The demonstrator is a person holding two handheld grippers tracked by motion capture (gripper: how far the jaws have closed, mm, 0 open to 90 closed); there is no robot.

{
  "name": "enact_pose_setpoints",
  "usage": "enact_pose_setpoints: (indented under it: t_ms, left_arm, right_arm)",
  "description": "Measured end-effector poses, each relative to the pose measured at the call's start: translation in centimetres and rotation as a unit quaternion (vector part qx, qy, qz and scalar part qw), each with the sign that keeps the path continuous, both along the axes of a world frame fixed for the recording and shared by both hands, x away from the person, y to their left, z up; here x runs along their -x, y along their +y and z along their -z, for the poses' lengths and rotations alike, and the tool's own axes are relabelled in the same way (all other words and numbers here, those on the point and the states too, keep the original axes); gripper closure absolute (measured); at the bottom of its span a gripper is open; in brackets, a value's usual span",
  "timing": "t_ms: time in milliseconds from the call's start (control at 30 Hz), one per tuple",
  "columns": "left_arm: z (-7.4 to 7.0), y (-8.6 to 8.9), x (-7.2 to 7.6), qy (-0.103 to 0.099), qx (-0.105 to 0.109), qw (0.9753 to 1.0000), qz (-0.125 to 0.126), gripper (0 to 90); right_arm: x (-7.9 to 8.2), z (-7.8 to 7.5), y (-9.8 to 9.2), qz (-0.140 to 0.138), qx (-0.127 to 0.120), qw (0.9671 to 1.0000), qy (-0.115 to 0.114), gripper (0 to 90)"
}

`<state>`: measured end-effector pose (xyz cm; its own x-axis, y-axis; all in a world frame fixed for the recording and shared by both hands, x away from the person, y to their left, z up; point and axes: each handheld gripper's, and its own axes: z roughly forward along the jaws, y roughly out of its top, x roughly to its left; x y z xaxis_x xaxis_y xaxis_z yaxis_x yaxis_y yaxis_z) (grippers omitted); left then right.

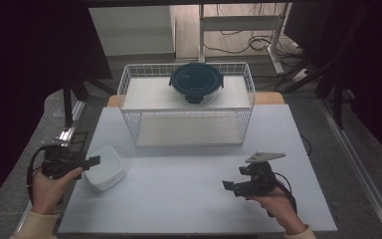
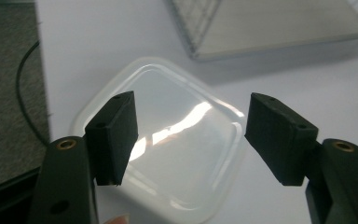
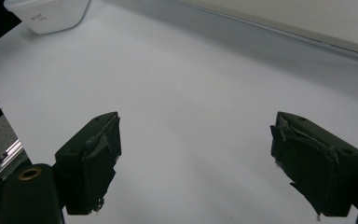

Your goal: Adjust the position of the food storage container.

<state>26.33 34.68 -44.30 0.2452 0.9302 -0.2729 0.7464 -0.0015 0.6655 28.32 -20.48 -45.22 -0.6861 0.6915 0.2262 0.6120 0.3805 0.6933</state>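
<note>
The left tool [image 2: 191,140] hung wide open, empty, just above the white container [image 2: 168,140]; lowering squarely before closing would seat it best.

The white surface [image 1: 189,174] carries a wire rack [image 1: 186,102] at its far middle; a white tub [image 1: 105,167] sits near the left edge, well apart from the rack; on the rack's upper shelf rests a round container with a dark blue lid [image 1: 196,82].
</note>
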Motion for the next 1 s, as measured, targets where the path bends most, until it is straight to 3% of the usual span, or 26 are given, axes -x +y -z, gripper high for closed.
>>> enact_pose_setpoints:
  t_ms: [200, 433, 567, 733, 1000]
  left_arm:
    - [1.0, 2.1, -0.4, 0.009, -0.024, 0.9990, -0.038, 40.8]
    - [3.0, 4.9, -1.6, 0.039, -0.036, 0.9956, -0.078, 64.9]
    - [4.2, 5.6, -2.0, 0.062, -0.043, 0.9938, -0.081, 79.2]
    - [5.2, 5.7, -2.8, 0.080, -0.034, 0.9935, -0.074, 89.4]
    - [6.3, 5.2, -3.4, 0.094, -0.017, 0.9936, -0.060, 90.0]
  right_arm:
    - [-0.1, 0.1, 0.0, 0.002, 0.001, 1.0000, 0.001, 15.8]
    - [-0.2, 0.3, 0.0, 0.005, 0.005, 1.0000, 0.000, 15.8]
    - [-0.2, 0.4, -0.2, 0.007, 0.005, 1.0000, 0.001, 15.8]
    - [-0.3, 0.5, -0.1, 0.008, 0.007, 0.9999, 0.002, 15.8]
    - [-0.4, 0.5, -0.4, 0.013, 0.007, 0.9999, 0.002, 15.8]
